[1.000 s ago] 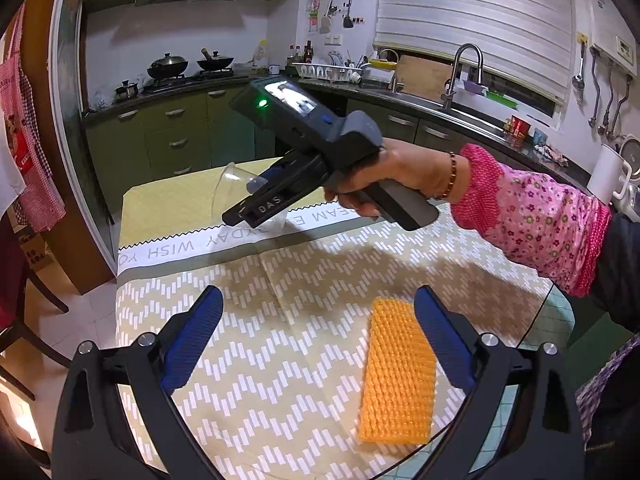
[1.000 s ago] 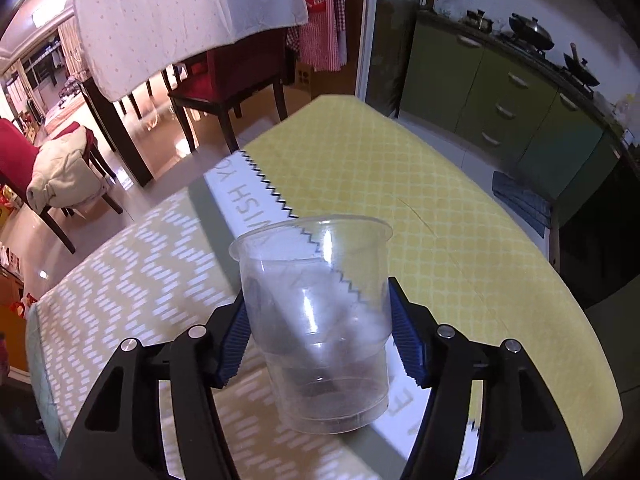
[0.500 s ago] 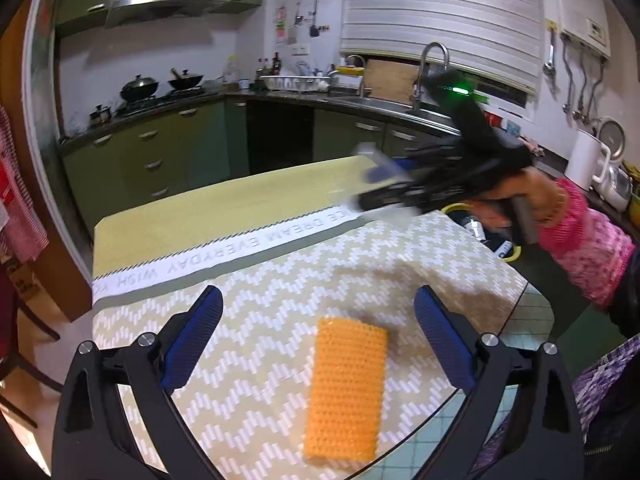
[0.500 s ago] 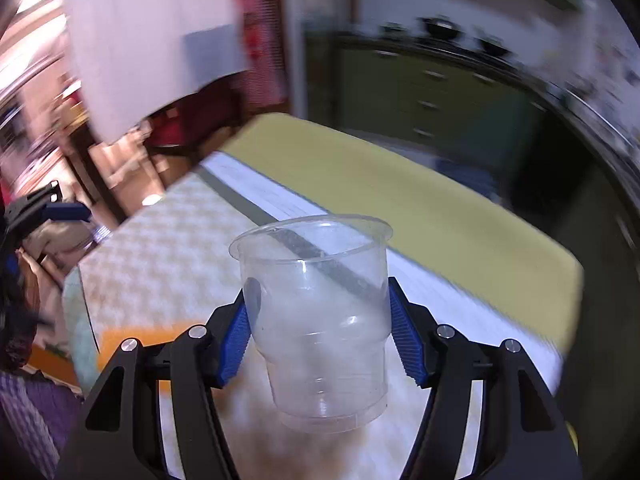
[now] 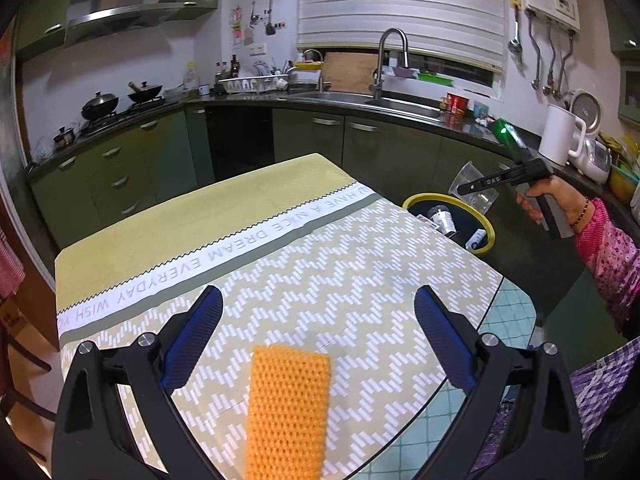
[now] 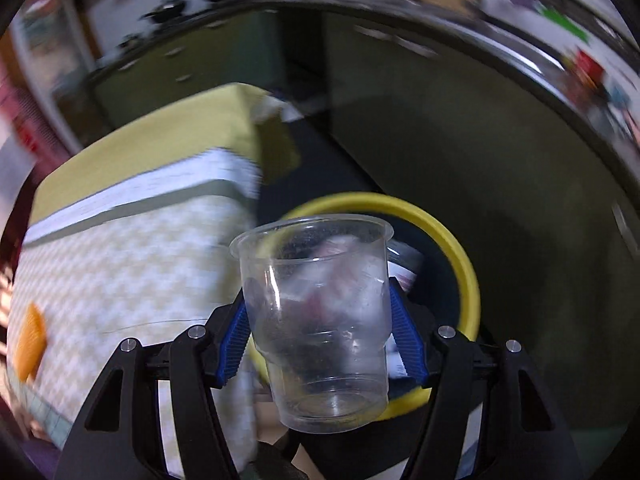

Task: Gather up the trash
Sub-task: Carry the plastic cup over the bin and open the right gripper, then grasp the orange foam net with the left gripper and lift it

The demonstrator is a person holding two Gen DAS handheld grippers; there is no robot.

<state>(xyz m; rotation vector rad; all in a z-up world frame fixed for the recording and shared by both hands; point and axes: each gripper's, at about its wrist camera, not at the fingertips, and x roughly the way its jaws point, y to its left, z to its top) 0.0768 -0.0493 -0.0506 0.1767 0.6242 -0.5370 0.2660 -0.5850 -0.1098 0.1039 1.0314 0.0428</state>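
Kitchen table (image 5: pixel 360 248): sponge (image 5: pixel 288 412) sharp only left view; right tool (image 6: pixel 318 344) grips cup (image 6: pixel 316 320)

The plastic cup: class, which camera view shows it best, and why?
The right wrist view: the plastic cup fills the centre, gripped in the right claw above the yellow-rimmed bin. The left wrist view shows it small, distant and partly hidden.

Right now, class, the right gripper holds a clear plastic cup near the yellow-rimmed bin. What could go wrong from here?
1. The plastic cup hangs over the bin's near rim, not its middle; released now, it might clip the rim and bounce out.
2. The right gripper squeezes thin walls, so the cup could buckle or slip.
3. The bin already holds trash, so the cup may perch on top.
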